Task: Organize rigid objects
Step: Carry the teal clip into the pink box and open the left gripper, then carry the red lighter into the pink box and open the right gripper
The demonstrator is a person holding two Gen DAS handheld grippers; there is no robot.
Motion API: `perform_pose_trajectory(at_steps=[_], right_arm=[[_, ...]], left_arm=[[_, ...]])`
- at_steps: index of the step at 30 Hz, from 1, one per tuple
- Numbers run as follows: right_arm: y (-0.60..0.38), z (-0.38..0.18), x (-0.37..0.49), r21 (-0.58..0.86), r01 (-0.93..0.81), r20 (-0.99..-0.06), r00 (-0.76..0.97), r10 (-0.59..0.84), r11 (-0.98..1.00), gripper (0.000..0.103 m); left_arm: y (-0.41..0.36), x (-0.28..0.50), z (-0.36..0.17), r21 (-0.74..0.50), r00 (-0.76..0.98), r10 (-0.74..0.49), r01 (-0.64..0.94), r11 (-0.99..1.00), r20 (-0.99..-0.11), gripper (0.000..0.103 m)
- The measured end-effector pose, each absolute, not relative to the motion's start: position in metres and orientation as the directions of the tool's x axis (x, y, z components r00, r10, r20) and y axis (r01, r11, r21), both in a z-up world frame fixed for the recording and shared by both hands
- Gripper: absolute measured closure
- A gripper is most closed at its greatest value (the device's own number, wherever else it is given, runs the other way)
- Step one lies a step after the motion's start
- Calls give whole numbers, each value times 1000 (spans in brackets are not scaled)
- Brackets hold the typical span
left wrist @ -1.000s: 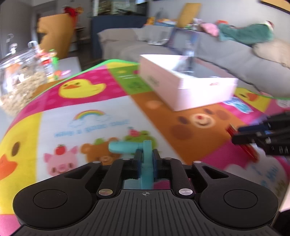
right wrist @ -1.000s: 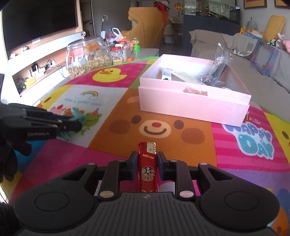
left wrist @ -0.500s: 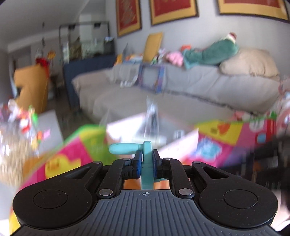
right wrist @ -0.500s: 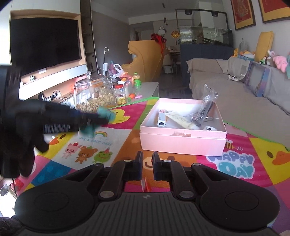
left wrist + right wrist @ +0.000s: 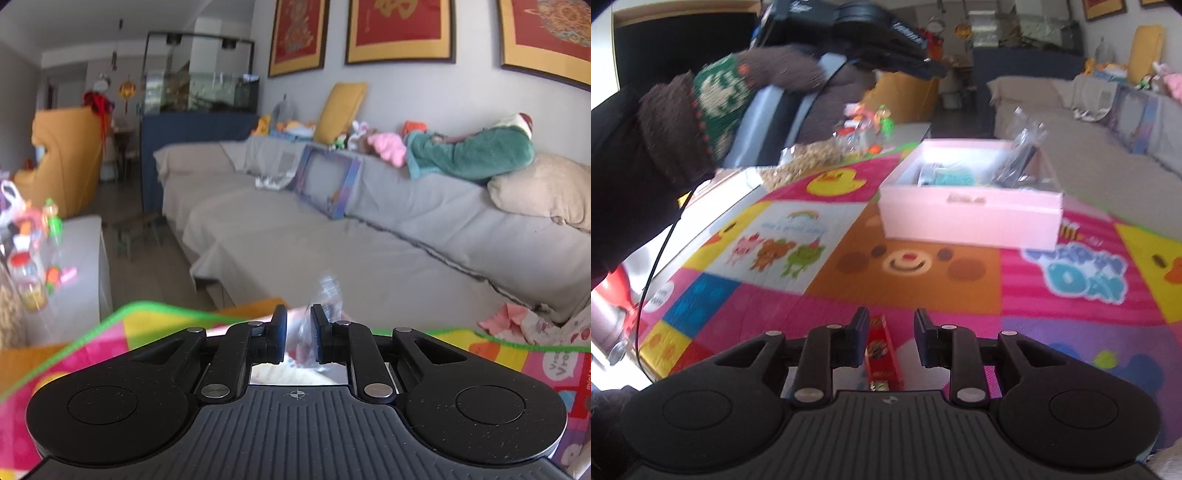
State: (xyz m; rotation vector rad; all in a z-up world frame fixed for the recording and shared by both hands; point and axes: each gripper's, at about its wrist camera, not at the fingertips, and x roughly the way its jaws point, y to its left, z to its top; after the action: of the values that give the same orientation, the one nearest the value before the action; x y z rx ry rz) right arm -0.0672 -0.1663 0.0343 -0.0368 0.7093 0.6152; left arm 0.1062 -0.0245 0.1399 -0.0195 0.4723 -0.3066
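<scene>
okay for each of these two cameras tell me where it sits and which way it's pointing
Left wrist: sits on the left tool, raised above the mat edge, facing the grey sofa; only its open fingers show.
Right wrist: sits on the right tool, low over the mat, facing the pink box, a red lighter between its open fingers; the gloved left hand shows.
Shared: the sofa, the mat.

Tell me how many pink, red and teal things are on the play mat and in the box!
Pink: 1, the pink cardboard box
Red: 1, the red plastic lighter
Teal: 1, the teal plastic piece inside the box
Total: 3
</scene>
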Motion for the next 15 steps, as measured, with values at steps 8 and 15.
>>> perform_pose_trajectory(at_steps=[8, 15], right_arm=[[-143, 11, -58, 134, -567, -681, 544, 491, 813, 77], [-148, 41, -50, 152, -548, -631, 587, 508, 822, 103]], left_arm=[[8, 66, 106, -159, 789, -319, 278, 947, -525, 87], [46, 14, 78, -254, 783, -321, 215, 943, -532, 87]])
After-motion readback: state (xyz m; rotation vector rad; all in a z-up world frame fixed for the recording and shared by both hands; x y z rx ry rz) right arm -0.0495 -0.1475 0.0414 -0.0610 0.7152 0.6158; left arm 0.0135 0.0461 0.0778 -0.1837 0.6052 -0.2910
